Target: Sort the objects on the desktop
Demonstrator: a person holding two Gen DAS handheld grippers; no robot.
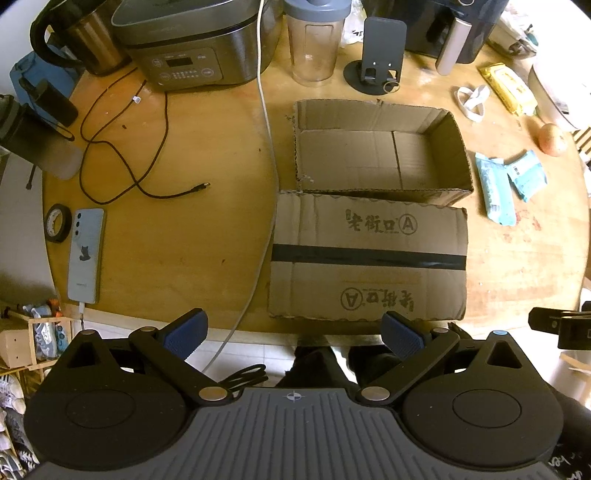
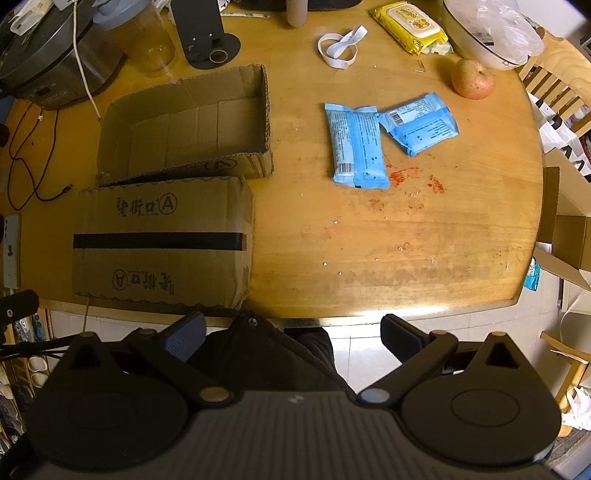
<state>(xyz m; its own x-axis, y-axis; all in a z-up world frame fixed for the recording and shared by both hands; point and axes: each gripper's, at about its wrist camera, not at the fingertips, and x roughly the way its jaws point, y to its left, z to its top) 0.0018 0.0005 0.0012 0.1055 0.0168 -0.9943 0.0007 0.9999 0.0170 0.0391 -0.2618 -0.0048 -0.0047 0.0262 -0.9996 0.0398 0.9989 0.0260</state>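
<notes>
An open, empty cardboard box (image 1: 380,147) (image 2: 184,125) sits on the round wooden table (image 1: 184,240) (image 2: 388,240), its lid flap (image 1: 369,258) (image 2: 162,240) folded toward me. Two blue packets (image 2: 356,144) (image 2: 421,123) lie right of the box; they also show in the left wrist view (image 1: 495,188) (image 1: 526,175). A phone (image 1: 85,254) and a black tape roll (image 1: 57,223) lie at the left. My left gripper (image 1: 293,332) is open and empty at the table's near edge. My right gripper (image 2: 293,334) is open and empty, also at the near edge.
A rice cooker (image 1: 192,40), kettle (image 1: 81,33), plastic cup (image 1: 314,44), phone stand (image 1: 376,55), dark cable (image 1: 122,147) and white cable (image 1: 266,147) lie at the back and left. An apple (image 2: 472,79), yellow wipes pack (image 2: 410,24), white strap (image 2: 340,46) and bowl (image 2: 491,33) are at the right.
</notes>
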